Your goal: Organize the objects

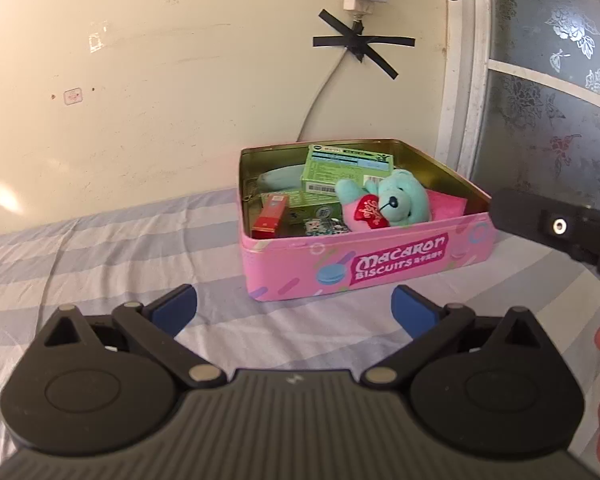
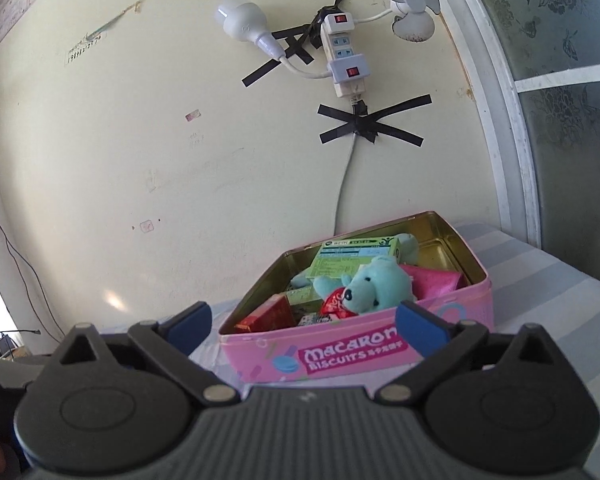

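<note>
A pink rectangular metal biscuit tin [image 1: 364, 264] with a gold inside and "Macaron Biscuits" printed on its near wall sits open, lid off, on the striped bedsheet close to the far wall. Inside, a turquoise plush bear [image 1: 396, 200] holding a red heart lies slumped toward the near right. Behind it a light green cardboard box [image 1: 340, 168] leans tilted. A small red carton [image 1: 270, 218] lies at the near left, and a pink packet [image 1: 446, 206] at the right.

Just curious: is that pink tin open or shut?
Open: the tin has no lid on, and the teddy and boxes inside show.
</note>
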The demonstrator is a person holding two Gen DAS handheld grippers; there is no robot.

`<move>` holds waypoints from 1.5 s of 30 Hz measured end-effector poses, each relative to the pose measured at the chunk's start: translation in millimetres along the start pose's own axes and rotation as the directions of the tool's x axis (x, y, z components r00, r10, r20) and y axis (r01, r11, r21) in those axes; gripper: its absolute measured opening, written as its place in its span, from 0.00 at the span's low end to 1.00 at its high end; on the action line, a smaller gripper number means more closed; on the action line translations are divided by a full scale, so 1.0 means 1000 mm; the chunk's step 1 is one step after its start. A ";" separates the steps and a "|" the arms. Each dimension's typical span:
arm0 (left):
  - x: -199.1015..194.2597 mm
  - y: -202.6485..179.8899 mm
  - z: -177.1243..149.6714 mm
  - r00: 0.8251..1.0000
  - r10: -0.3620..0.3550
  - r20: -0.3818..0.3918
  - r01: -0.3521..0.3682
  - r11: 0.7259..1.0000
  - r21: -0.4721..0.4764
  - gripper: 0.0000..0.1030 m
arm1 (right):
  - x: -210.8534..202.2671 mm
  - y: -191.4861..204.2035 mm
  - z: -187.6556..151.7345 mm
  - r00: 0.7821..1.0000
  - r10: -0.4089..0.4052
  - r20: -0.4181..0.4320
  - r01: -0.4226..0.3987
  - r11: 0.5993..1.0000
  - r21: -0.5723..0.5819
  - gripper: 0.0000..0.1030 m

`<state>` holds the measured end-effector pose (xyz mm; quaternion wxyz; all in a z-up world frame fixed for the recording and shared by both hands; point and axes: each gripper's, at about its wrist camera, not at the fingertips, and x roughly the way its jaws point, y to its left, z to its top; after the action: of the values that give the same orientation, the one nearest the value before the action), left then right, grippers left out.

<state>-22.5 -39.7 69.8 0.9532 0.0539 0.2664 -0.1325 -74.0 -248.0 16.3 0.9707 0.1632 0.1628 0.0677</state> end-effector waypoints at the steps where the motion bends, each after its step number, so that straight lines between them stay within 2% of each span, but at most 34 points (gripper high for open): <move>1: 0.000 0.001 0.000 1.000 0.002 -0.004 -0.002 1.000 -0.006 1.00 | -0.001 0.001 0.000 1.000 -0.002 0.000 0.002 1.000 0.000 1.00; 14: 0.005 0.012 -0.008 0.998 0.053 -0.039 -0.054 0.998 -0.035 1.00 | 0.001 0.006 -0.005 1.000 -0.006 -0.024 0.007 1.000 0.014 1.00; 23: 0.005 0.018 -0.007 0.995 0.096 -0.029 -0.098 0.993 -0.064 1.00 | 0.004 0.002 -0.007 0.999 -0.010 -0.034 0.011 1.000 0.029 1.00; 29: 0.002 0.020 -0.006 0.988 0.153 -0.010 -0.154 0.986 -0.058 1.00 | 0.006 -0.002 -0.009 0.999 -0.010 -0.040 0.011 0.999 0.038 1.00; 45: 0.009 0.013 -0.009 0.991 0.106 -0.078 -0.109 0.993 -0.041 1.00 | 0.010 -0.006 -0.013 0.999 -0.009 -0.053 0.012 0.999 0.049 1.00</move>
<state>-15.7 -27.4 57.2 0.9491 0.0516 0.3021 -0.0728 -68.7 -247.9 0.2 0.9622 0.1843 0.1906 0.0627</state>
